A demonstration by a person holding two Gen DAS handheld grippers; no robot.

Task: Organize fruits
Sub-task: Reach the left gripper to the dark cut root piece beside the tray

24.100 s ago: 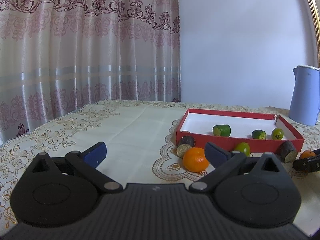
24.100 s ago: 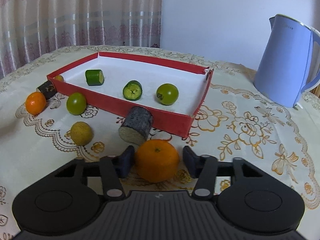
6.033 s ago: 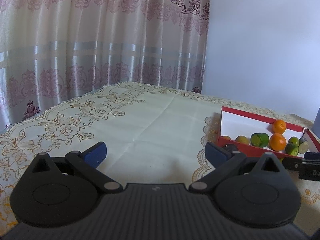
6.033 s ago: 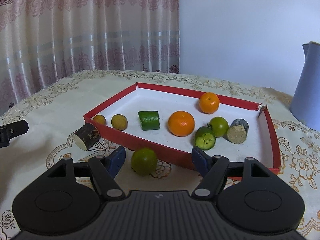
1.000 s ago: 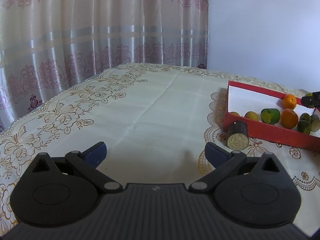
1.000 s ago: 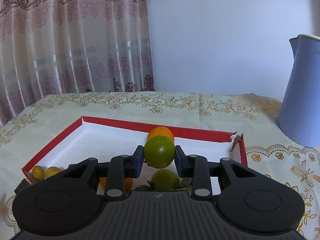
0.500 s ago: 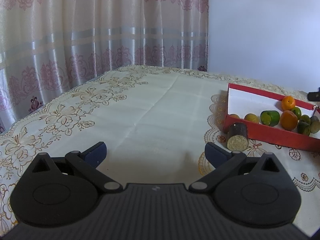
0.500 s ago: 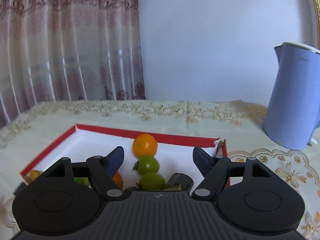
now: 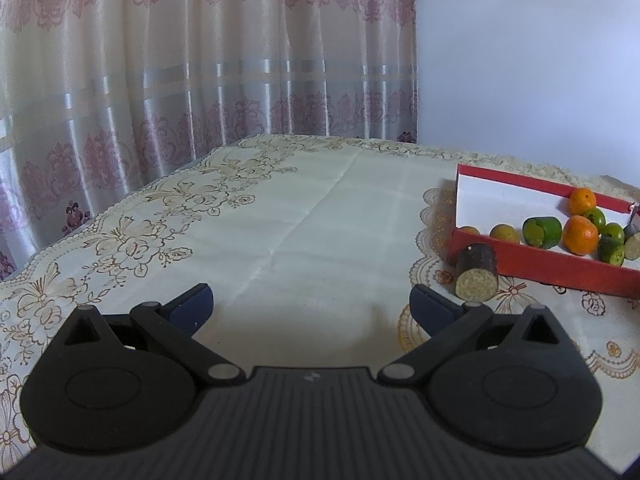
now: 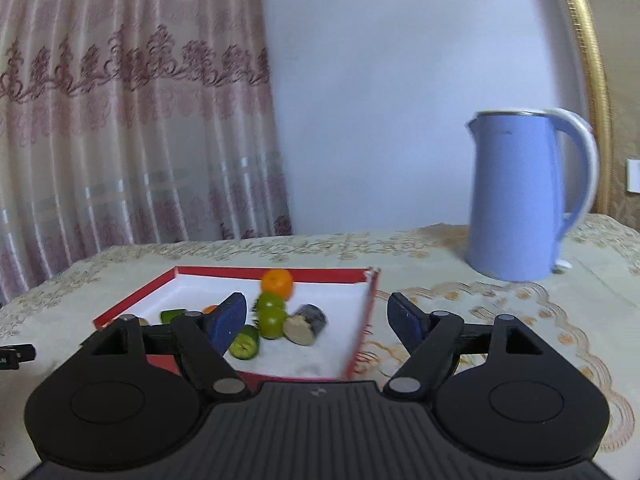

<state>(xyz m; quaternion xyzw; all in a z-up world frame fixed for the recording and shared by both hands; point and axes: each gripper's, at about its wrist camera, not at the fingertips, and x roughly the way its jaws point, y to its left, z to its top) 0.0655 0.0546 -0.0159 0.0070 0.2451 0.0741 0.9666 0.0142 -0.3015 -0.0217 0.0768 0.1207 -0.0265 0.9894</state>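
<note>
A red tray (image 9: 560, 262) with a white floor holds several fruits: two oranges (image 9: 580, 234), green fruits (image 9: 543, 232) and small yellow ones (image 9: 505, 233). A dark cut piece (image 9: 476, 272) lies on the cloth outside the tray's near left corner. My left gripper (image 9: 310, 308) is open and empty, to the left of the tray. My right gripper (image 10: 318, 318) is open and empty, above the tray (image 10: 362, 320), with two green fruits (image 10: 271, 312), an orange (image 10: 277, 282) and a dark cut piece (image 10: 305, 325) in front of it.
A blue kettle (image 10: 520, 196) stands on the table to the right, behind the tray. The embroidered tablecloth (image 9: 280, 220) runs to the curtain (image 9: 160, 80) at the left edge. The left gripper's tip (image 10: 16, 354) shows at the right wrist view's left edge.
My right gripper opened and let the green fruit go into the tray beside the other green one, then drew back and up. The left gripper has barely moved.
</note>
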